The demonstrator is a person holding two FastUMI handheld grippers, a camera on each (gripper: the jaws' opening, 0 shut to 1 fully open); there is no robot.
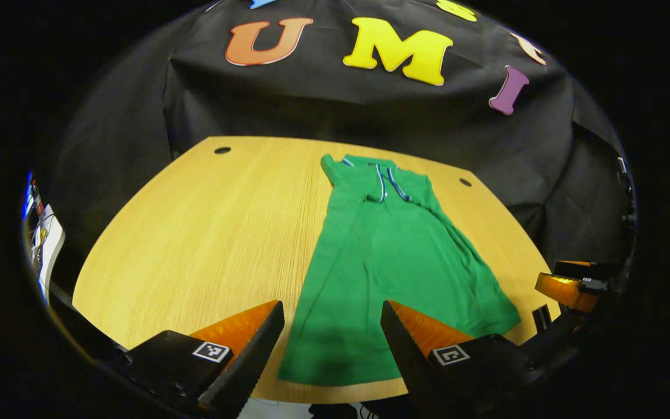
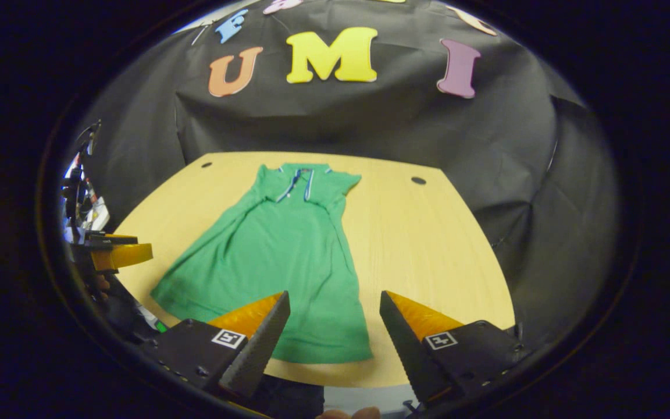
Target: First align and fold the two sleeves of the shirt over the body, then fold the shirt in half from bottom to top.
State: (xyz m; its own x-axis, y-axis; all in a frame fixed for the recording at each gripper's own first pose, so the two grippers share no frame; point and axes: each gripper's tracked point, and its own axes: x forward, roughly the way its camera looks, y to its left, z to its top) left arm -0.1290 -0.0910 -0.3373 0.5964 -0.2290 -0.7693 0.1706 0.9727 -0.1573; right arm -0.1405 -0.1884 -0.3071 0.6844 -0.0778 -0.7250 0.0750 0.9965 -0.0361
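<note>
A green shirt [image 1: 390, 267] lies flat on the wooden surface [image 1: 195, 233], collar end toward the far edge near the black cloth wall and hem toward the near edge. Its sleeves are already turned in over the body, so the garment reads as one long narrow shape, widening toward the hem; the collar [image 1: 384, 180] carries thin blue-and-white trim. No container is anywhere on the surface — the shirt is the one thing lying on it, and two small dark round holes [image 1: 222, 150] sit near the far corners. In the left gripper view the left gripper [image 1: 332, 343] hangs above the near hem, fingers wide apart with nothing between them but the cloth seen below; whether the tips touch the fabric cannot be told. In the right gripper view the right gripper [image 2: 335, 337] hovers likewise over the hem's right corner [image 2: 346, 349], fingers spread wide and gripping nothing. Each view catches part of the other gripper at its edge: the right one low at the right side of the left gripper view [image 1: 573, 288], the left one at the left side of the right gripper view [image 2: 117, 256] — both cut off and too partial to judge there. At the far left rim of each view is some blurred clutter [image 1: 44, 238], too small to make out.
</note>
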